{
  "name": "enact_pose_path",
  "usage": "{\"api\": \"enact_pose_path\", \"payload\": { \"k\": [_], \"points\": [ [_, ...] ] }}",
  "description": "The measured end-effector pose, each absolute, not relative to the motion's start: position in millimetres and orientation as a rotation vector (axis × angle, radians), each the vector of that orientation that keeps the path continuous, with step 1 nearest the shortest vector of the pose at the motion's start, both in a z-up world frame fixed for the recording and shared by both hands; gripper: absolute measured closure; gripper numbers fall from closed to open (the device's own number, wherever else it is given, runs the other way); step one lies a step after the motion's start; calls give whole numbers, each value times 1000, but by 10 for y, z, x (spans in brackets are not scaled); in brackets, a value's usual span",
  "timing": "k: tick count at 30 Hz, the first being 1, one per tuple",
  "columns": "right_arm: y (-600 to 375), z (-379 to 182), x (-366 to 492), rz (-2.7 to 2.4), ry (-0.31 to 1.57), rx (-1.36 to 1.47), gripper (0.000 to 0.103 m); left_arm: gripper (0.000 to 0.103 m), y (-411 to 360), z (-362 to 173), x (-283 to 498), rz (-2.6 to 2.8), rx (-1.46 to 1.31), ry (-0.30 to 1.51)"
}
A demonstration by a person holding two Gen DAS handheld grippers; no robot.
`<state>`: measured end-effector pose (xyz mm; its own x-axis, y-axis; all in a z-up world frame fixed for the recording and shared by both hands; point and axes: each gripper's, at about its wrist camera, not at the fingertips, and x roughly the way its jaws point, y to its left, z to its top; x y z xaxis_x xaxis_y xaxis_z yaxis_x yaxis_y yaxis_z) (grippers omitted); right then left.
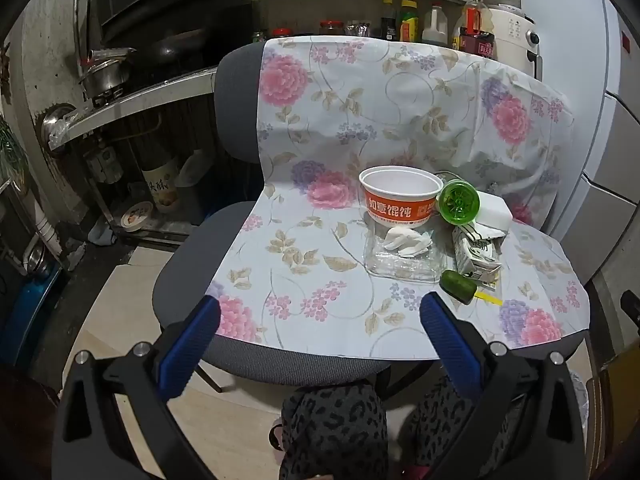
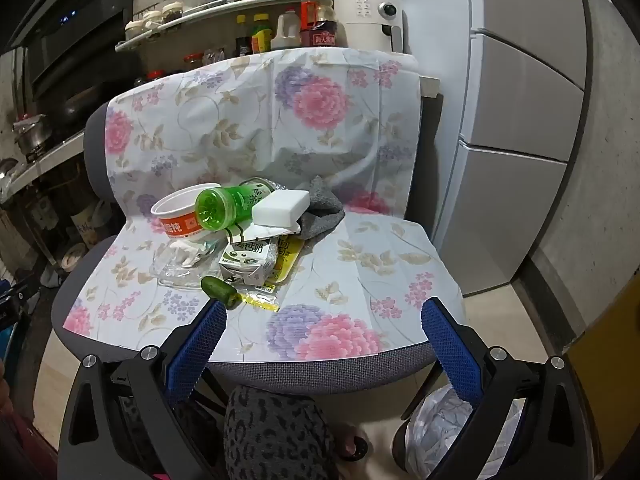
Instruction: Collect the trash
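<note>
A grey fabric office chair is standing on a pale beige tiled floor, with a light floral-print cloth draping over its back and seat. Behind it a curved white wall shelf is carrying jars and sauce bottles, and a cream-white countertop appliance is sitting just beside a tall pale grey refrigerator. To the left a dark, grimy stove counter is holding a steel pot.
</note>
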<state>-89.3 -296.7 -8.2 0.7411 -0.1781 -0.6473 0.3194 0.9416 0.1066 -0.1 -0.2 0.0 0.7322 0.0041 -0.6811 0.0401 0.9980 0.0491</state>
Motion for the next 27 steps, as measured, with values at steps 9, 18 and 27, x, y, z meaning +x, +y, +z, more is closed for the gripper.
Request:
{"api": "enact_pose_path", "payload": {
  "k": [9, 18, 27],
  "points": [
    [-2960, -71, -882, -278, 685, 213, 6, 6, -1, 1, -2, -22, 61, 746],
    [-2954, -66, -875, -279, 684, 214, 6, 6, -6, 0, -1, -18, 63, 737],
    [-2946, -61, -871, -281, 684, 214, 6, 6, -8, 1, -2, -19, 64, 736]
  ]
}}
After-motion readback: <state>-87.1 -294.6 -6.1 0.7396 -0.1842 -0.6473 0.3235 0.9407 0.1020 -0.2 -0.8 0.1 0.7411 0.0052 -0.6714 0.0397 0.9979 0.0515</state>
